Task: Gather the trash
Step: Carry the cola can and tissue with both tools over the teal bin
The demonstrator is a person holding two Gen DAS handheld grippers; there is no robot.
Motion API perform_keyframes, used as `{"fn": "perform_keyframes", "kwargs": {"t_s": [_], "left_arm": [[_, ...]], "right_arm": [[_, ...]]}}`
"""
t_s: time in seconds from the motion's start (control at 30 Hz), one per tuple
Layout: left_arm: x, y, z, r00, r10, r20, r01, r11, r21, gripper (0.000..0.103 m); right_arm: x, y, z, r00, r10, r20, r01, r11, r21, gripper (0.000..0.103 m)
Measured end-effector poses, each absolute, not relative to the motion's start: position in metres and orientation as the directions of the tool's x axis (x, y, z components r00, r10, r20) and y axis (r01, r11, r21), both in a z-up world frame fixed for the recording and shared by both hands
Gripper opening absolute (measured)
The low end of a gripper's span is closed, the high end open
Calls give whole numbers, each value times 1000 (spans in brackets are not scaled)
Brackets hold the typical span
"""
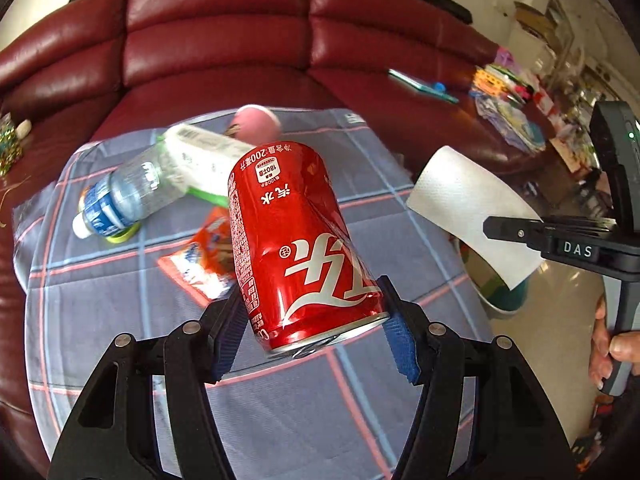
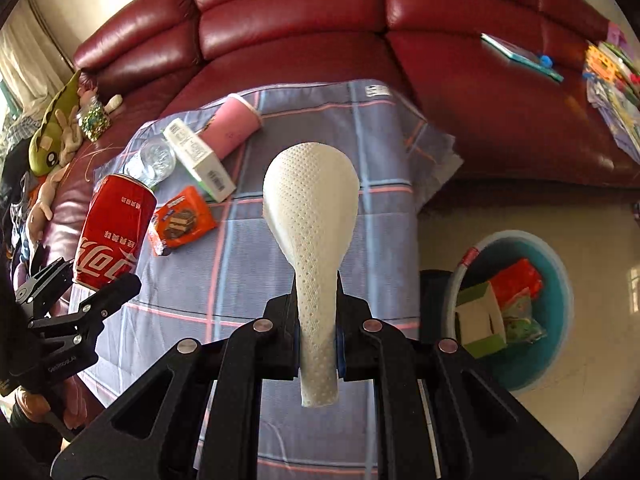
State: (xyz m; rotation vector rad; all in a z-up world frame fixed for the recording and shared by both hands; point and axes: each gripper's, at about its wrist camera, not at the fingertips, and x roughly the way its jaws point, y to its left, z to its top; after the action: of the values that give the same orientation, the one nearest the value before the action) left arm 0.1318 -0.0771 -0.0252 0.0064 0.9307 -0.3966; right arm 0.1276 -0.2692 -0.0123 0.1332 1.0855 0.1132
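The left tongs (image 1: 316, 344) clamp a red soda can (image 1: 296, 248) between their blue pads, gripping it near its silver rim; the can sits at the centre of the left wrist view, tilted, its printed side facing the camera. From the right wrist view the same can shows at the left edge, held up over the side of the cloth.

The right tongs (image 2: 318, 340) are pinched tight on a strip of white dotted tissue paper (image 2: 310, 216), which rises from the jaws and fans out into a rounded lobe in the middle of the frame. In the left wrist view that sheet appears at the right, sticking out from the black tongs, with a hand (image 1: 612, 344) wrapped round the grey handle at the lower right.

Below both tools lies a blue checked cloth (image 2: 384, 216) spread on a dark red leather sofa (image 2: 288, 12). Still lying on the cloth, in the upper left of the right wrist view, are a clear plastic bottle (image 2: 154, 158), a white carton with green edging (image 2: 198, 158), a pink paper cup (image 2: 236, 124) on its side, and an orange snack wrapper (image 2: 182, 220). These four lie close together, the carton resting against the bottle and the cup.

At the lower right of the right wrist view a teal bin (image 2: 560, 280) stands on the floor beside the sofa, with a green-and-white box and red and green wrappers inside.
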Motion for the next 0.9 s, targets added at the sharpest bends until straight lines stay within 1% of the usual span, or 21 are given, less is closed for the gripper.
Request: {"fn": "perform_keyframes", "kwargs": {"t_s": [0.17,0.4,0.67,0.9], "left_arm": [[129,-150,-25,477,-409,-778,474,865,-164,63],[123,-243,-41,376,-470,-799,611,774,-168,63],[121,-333,-72,256,-490,-833,709,681,-183,63],[131,-395,-98,164,-501,-850,756,617,-218,63]], "right_arm": [[106,-343,-12,484,95,-870,95,983,160,12],[81,-420,-21,482,27,-876,217,965,149,12],[65,-483,-45,463,2,-886,309,937,163,12],[66,-514,-62,438,3,-899,346,922,172,12]]}}
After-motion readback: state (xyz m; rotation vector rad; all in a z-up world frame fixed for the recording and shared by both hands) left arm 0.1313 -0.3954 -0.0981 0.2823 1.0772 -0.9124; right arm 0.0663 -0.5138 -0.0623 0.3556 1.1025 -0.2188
